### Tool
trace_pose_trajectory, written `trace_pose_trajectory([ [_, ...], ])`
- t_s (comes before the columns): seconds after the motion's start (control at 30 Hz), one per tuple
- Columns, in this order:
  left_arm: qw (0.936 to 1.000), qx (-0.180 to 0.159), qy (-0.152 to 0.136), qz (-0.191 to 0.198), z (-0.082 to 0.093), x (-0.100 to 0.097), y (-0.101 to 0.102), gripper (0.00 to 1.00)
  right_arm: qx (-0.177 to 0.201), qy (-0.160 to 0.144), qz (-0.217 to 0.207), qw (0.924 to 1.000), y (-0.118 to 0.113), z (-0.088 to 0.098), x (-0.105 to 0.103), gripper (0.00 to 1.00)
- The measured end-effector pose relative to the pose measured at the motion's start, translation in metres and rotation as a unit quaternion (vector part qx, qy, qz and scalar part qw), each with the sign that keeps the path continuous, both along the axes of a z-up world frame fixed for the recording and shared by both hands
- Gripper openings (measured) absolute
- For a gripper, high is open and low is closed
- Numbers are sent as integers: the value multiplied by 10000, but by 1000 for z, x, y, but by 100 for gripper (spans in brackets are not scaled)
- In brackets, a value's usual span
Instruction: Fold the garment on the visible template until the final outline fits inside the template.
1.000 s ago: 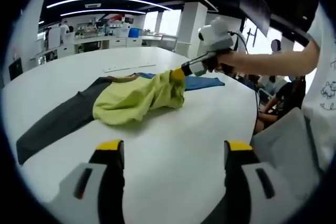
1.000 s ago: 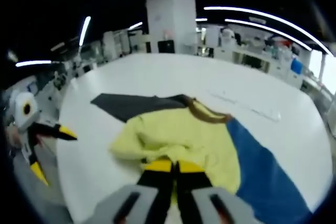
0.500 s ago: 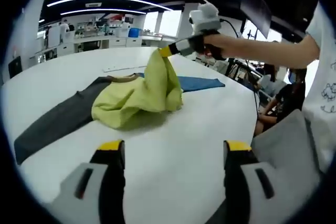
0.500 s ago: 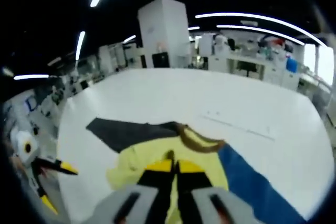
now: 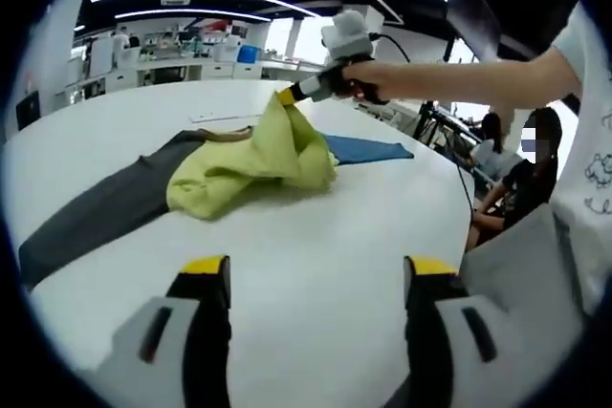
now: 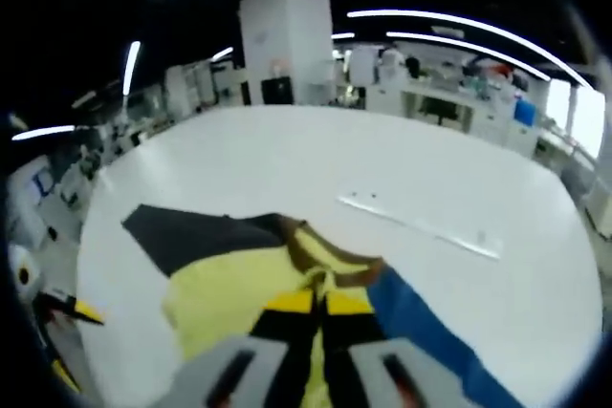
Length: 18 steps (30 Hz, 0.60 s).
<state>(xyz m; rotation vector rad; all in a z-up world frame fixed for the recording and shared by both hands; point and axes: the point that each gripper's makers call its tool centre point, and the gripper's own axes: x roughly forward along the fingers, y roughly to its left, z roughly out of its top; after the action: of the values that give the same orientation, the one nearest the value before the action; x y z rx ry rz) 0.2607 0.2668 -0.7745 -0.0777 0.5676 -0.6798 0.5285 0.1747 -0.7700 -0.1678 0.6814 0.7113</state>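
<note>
A garment with a yellow-green body (image 5: 244,167), a dark grey side (image 5: 96,212), a blue side (image 5: 368,149) and a brown collar (image 5: 225,135) lies on the white table (image 5: 325,226). My right gripper (image 5: 287,97) is shut on a fold of the yellow fabric and holds it raised above the garment. In the right gripper view its jaws (image 6: 317,301) are pinched on yellow cloth (image 6: 225,289), just short of the brown collar (image 6: 330,260), with grey (image 6: 186,234) to the left and blue (image 6: 426,322) to the right. My left gripper (image 5: 316,269) hovers open over bare table, well short of the garment.
A thin clear strip (image 6: 421,228) lies on the table beyond the collar. A person sits past the table's right edge (image 5: 521,160), and a grey chair back (image 5: 521,265) stands close by. Desks and a white pillar (image 6: 287,45) line the room behind.
The right gripper has lifted the yellow fold off the table and carried it up and across the garment towards the collar. The left gripper has stayed open in place.
</note>
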Motion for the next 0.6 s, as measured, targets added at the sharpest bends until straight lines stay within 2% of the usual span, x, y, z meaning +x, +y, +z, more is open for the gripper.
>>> trace_pose_trajectory([
  [0.3, 9999, -78, 82, -12, -7, 2, -4, 69, -31, 357, -117, 9993, -2, -24, 0, 0],
  [0.5, 9999, -80, 73, -4, -5, 3, -4, 69, 2, 449, -111, 9989, -4, -25, -4, 0],
  [0.6, 9999, -99, 63, 0, -5, 4, -4, 69, 41, 482, -72, 9988, -5, -24, -10, 9],
])
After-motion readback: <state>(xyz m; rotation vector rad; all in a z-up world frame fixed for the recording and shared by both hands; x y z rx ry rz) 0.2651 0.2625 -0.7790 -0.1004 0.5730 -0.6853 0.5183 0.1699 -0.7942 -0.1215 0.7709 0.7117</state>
